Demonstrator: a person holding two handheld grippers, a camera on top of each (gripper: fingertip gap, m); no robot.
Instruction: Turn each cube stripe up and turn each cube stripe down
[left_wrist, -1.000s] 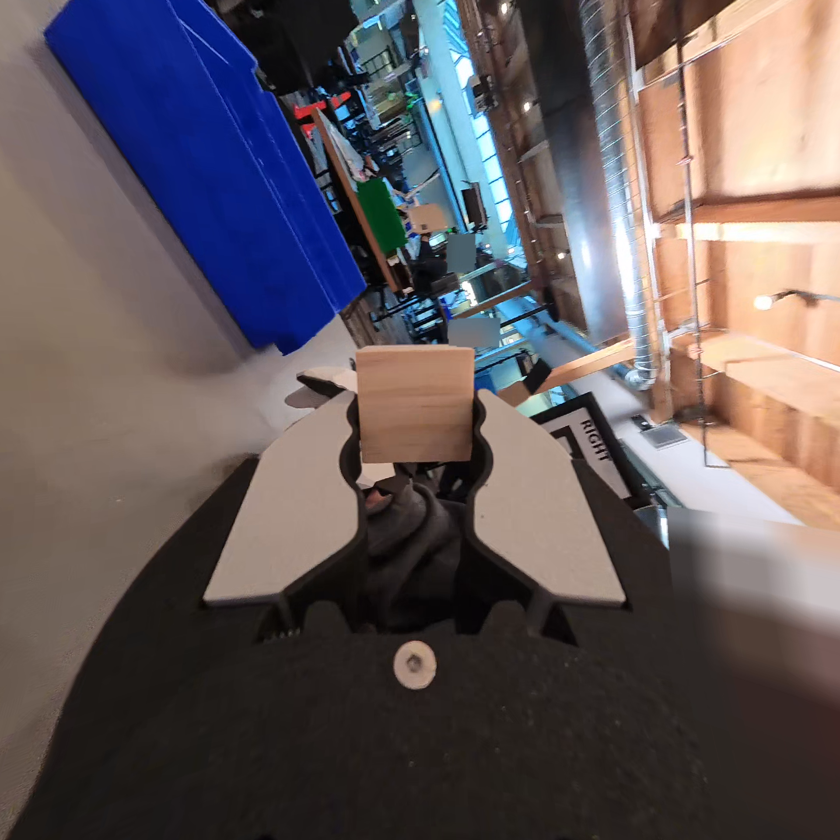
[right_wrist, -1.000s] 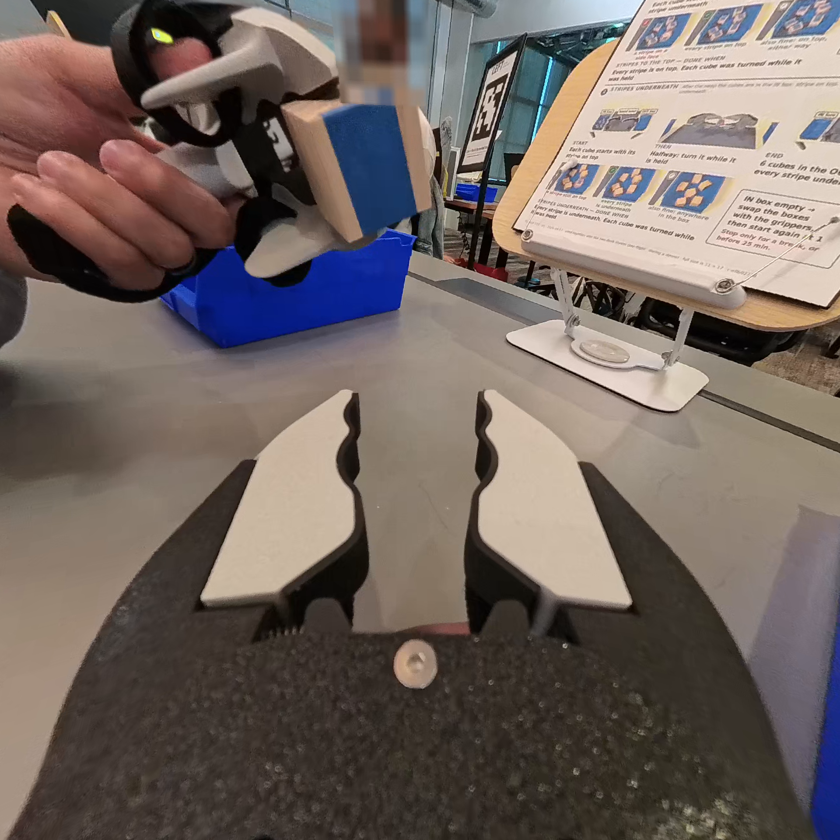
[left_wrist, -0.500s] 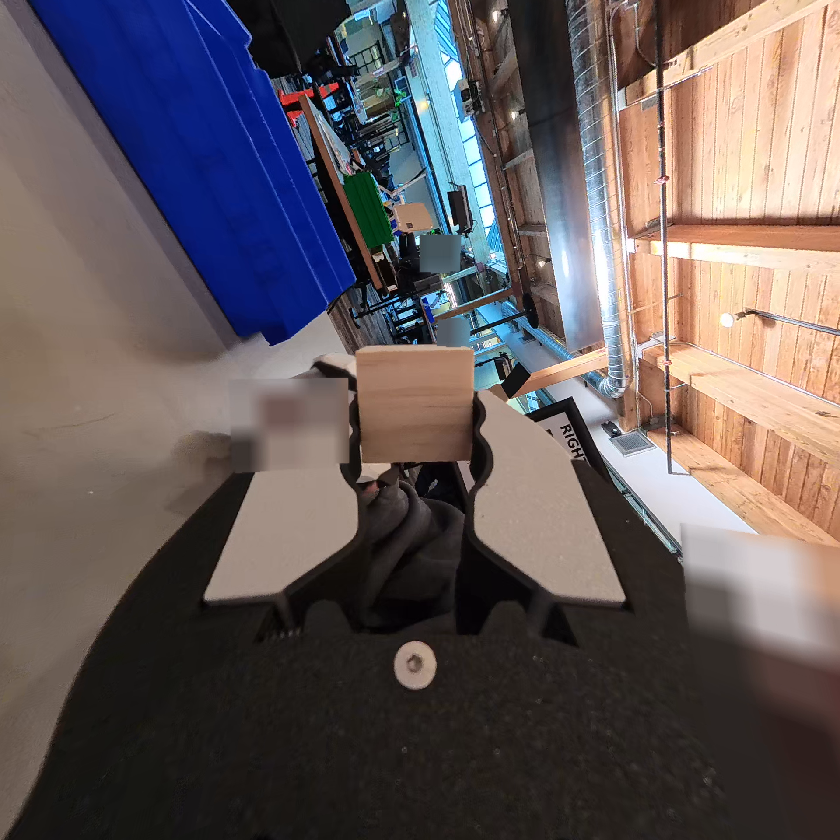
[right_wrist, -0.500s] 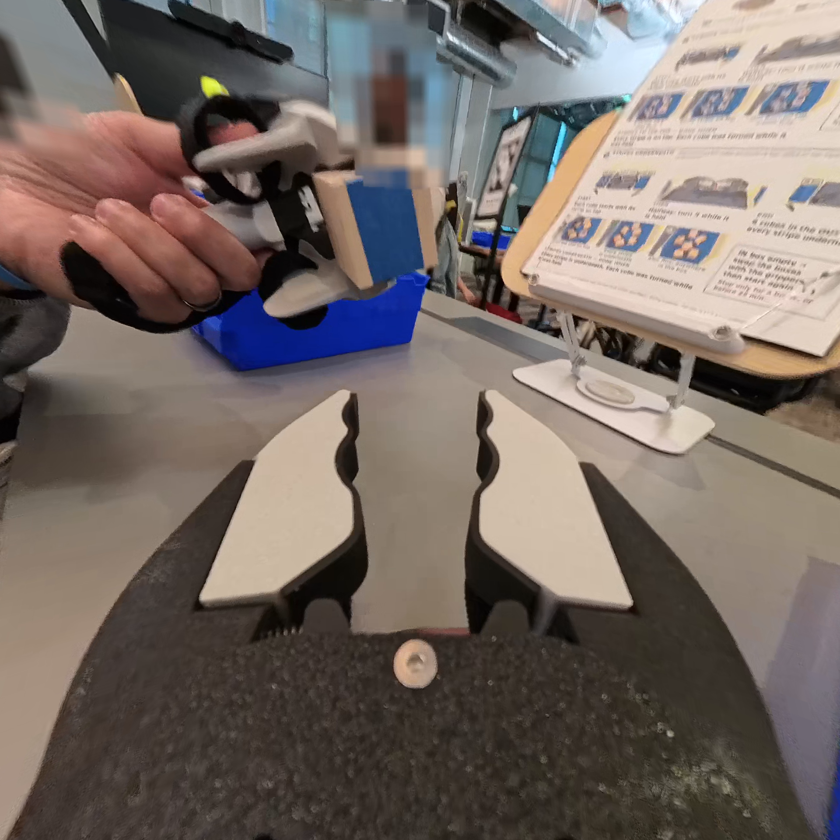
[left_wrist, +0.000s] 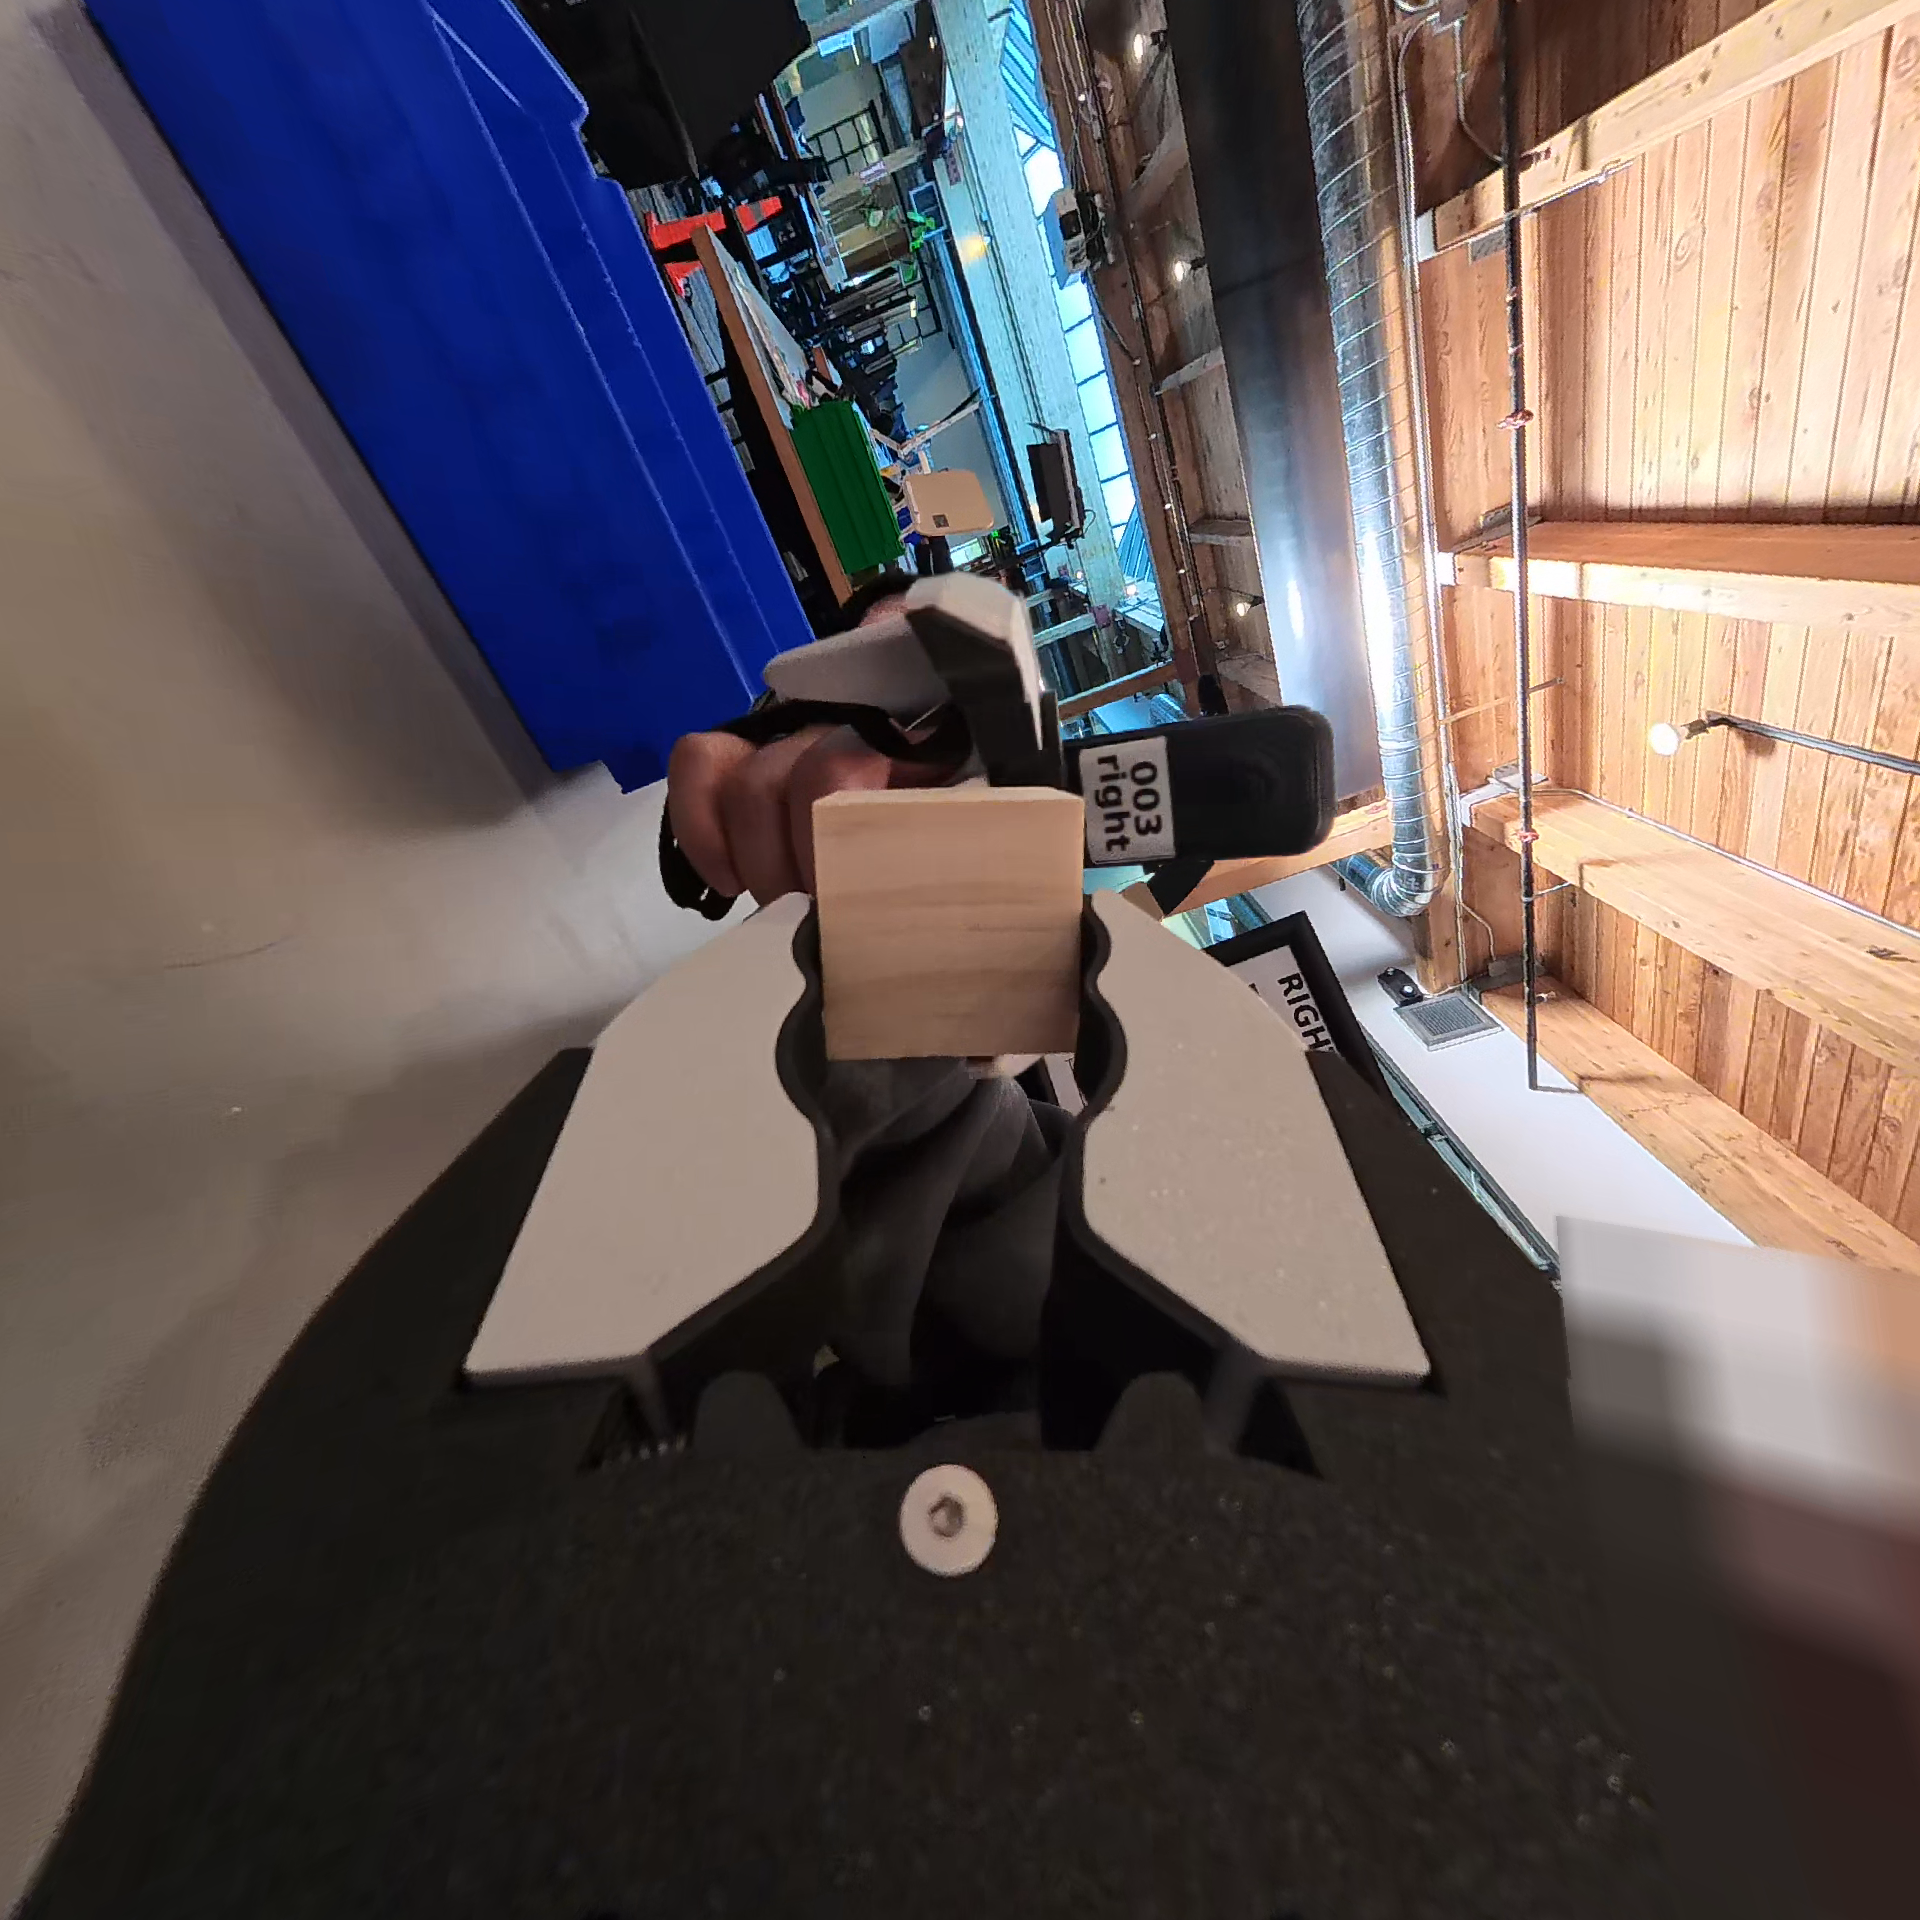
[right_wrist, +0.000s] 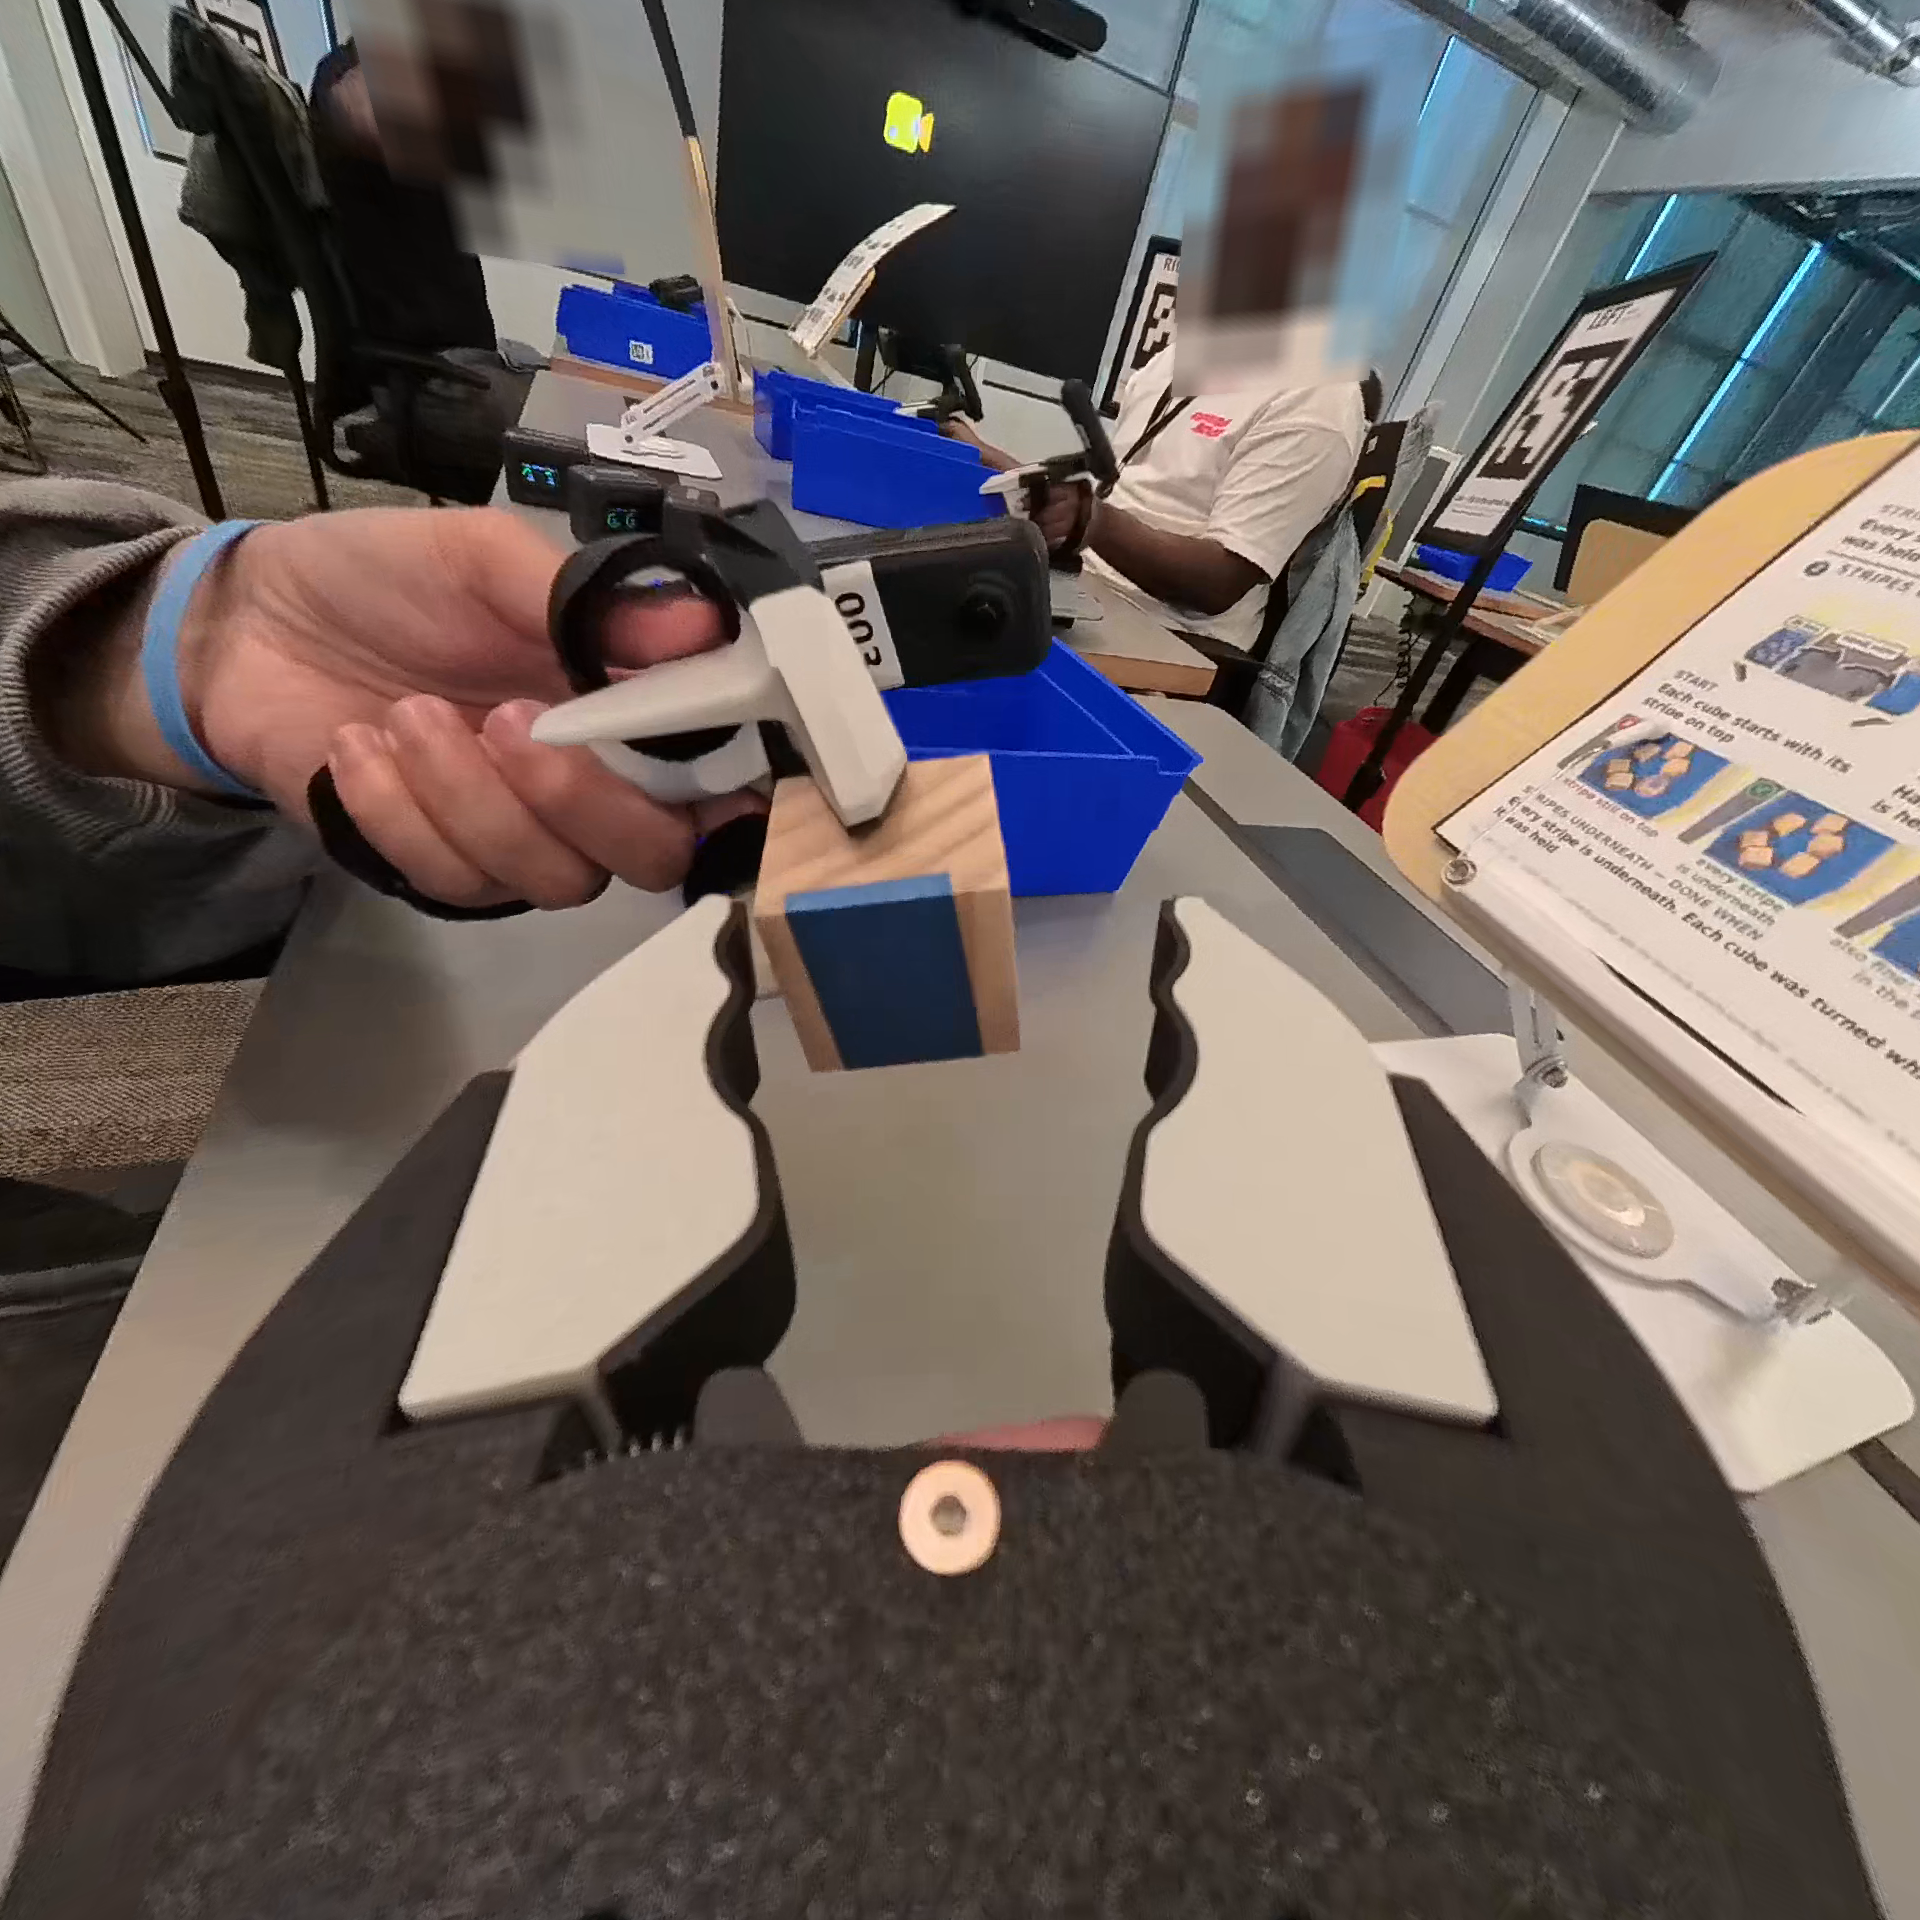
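With the cube (right_wrist: 891, 923) clamped in the left gripper (left_wrist: 951, 971) (stripe facing the spread right gripper (right_wrist: 951, 982)), its bare side faces should be taken squarely before release.

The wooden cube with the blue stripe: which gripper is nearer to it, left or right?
Left. The left gripper is shut on the wooden cube, holding it above the table. The right gripper is open just before the cube, not touching.

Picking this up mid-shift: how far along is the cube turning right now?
Done: not shown; neither view looks inside the blue bin, so no finished count. In hand: the left gripper holds one wooden cube above the table, its blue stripe facing the open right gripper. Left: complete the turn, likely by handover, and set it down.
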